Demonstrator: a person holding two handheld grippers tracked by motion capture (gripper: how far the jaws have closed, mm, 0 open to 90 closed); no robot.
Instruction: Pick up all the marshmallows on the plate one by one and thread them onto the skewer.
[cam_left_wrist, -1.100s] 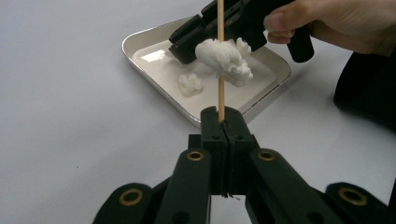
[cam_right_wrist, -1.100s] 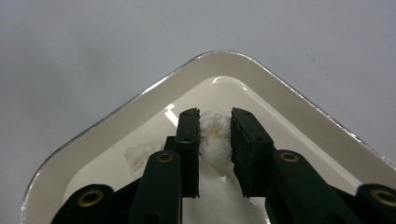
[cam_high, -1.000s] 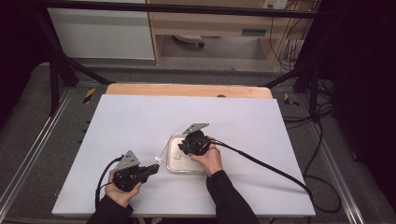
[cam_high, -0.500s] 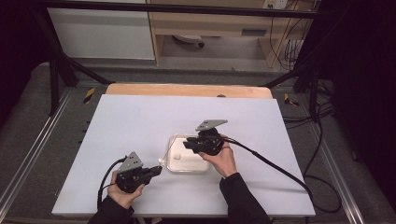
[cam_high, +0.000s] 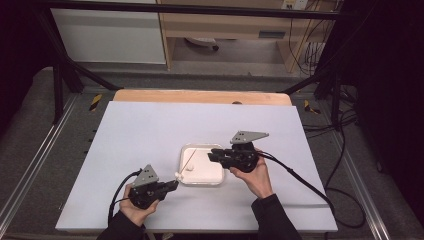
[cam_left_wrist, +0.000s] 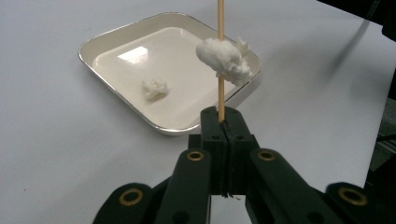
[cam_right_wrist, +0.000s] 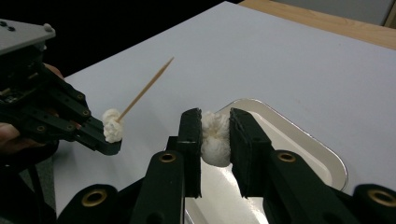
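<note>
A thin wooden skewer stands clamped at its base between the closed fingers of the left gripper, with a fluffy white puff, soft and ragged like a marshmallow or cotton, speared partway up it. In the right gripper view the skewer's pointed tip slants up and away from that puff. A second white puff is squeezed between the fingers of the right gripper, which are partly closed on it, above a shallow white tray with rounded corners and a shiny rim. A third, smaller puff lies loose inside the tray.

In the high view the tray sits slightly toward the near edge of the white desk, about midway between its side edges. The left gripper is at the tray's near left corner, the right gripper over its right side. The far half of the desk and both side margins lie bare.
</note>
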